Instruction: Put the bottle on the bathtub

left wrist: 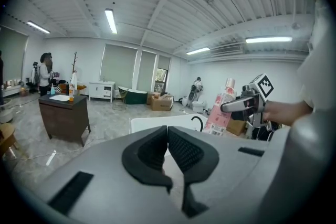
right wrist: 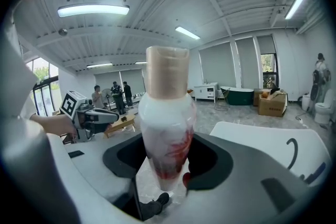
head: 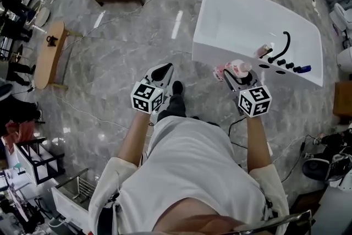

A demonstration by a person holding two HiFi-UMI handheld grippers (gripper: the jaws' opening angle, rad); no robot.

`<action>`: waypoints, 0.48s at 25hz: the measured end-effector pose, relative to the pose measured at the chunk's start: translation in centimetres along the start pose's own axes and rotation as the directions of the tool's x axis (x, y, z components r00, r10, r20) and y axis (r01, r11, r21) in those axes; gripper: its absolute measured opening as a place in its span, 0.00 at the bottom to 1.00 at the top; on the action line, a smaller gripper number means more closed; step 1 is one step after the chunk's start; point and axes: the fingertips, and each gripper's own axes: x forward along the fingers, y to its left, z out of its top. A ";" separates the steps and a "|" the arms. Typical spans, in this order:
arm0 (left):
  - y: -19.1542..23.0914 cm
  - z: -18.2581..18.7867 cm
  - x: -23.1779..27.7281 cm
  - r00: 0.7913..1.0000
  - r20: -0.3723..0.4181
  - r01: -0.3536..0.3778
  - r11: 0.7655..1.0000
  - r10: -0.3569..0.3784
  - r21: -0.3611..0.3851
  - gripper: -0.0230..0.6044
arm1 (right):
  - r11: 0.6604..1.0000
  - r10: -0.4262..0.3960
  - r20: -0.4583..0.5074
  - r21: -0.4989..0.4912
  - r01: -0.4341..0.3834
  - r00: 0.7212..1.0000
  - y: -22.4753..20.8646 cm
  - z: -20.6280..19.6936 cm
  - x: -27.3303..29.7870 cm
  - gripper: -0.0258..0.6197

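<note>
Right tongs (right wrist: 168, 164) are clamped on the bottle (right wrist: 167, 113), pads pressing both sides of its body below the tan cap. It's held upright with the cap up, probably so it can go down on its base without any re-gripping. The bottle is in the air near the bathtub (head: 212, 36), just beside the end with the black faucet (head: 283, 44), and it is not resting on the bathtub yet. In the head view it sits over the bathtub's near outer wall, so the task looks partly done: carried over, placing not yet done. Left tongs (left wrist: 168, 147) are closed, pads together with nothing between them. They hang out on the side away from the bathtub over the floor (head: 121, 63), likely just kept clear since one grip is enough for a light bottle. The faucet-end ledge of the bathtub already carries the faucet, some dark knobs and another small bottle (head: 265, 50), so the free flat spot beside those looks like the sensible place to set it down. Judgement on risk: the ledge is narrow and crowded, and a tall bottle set off-centre could tip into the bathtub or knock the small bottle. Next it likely needs a lift over the rim, then lowering straight before the tongs let go.
</note>
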 end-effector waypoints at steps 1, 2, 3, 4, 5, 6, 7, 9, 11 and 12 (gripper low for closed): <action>0.8 0.3 0.9 1.000 -0.001 0.004 1.000 -0.004 0.000 0.05 | 1.000 -0.008 -0.002 0.002 0.008 1.000 -0.6 0.2 0.9 0.41; 1.7 0.5 1.8 1.000 -0.003 0.010 1.000 -0.010 0.000 0.05 | 1.000 -0.016 -0.003 0.006 0.016 1.000 -1.2 0.5 1.8 0.41; 2.7 0.7 2.7 1.000 -0.006 0.016 1.000 -0.016 0.001 0.05 | 1.000 -0.024 -0.003 0.010 0.024 1.000 -1.8 0.7 2.8 0.41; 3.8 1.1 3.7 1.000 -0.008 0.022 1.000 -0.022 0.004 0.05 | 0.999 -0.032 -0.002 0.013 0.032 0.999 -2.4 1.0 3.8 0.41; 4.9 1.4 4.7 1.000 -0.008 0.027 1.000 -0.026 0.008 0.05 | 0.999 -0.039 0.001 0.015 0.039 0.999 -2.9 1.4 5.0 0.41; 5.9 1.8 5.7 0.999 -0.007 0.032 0.999 -0.031 0.013 0.05 | 0.999 -0.046 0.005 0.016 0.046 0.999 -3.5 1.8 6.0 0.41; 6.9 2.2 6.6 0.999 -0.005 0.037 0.999 -0.037 0.018 0.05 | 0.998 -0.055 0.007 0.019 0.055 0.998 -4.0 2.1 7.0 0.41; 8.7 2.7 8.3 0.998 -0.010 0.055 0.998 -0.054 0.021 0.05 | 0.997 -0.076 0.006 0.031 0.076 0.997 -5.0 2.7 8.8 0.41; 10.5 3.1 9.9 0.997 -0.028 0.075 0.997 -0.075 0.020 0.05 | 0.994 -0.096 -0.002 0.046 0.096 0.995 -5.8 3.2 10.5 0.41; 11.5 3.4 10.8 0.996 -0.037 0.085 0.996 -0.085 0.021 0.05 | 0.993 -0.105 -0.007 0.052 0.105 0.994 -6.4 3.5 11.6 0.41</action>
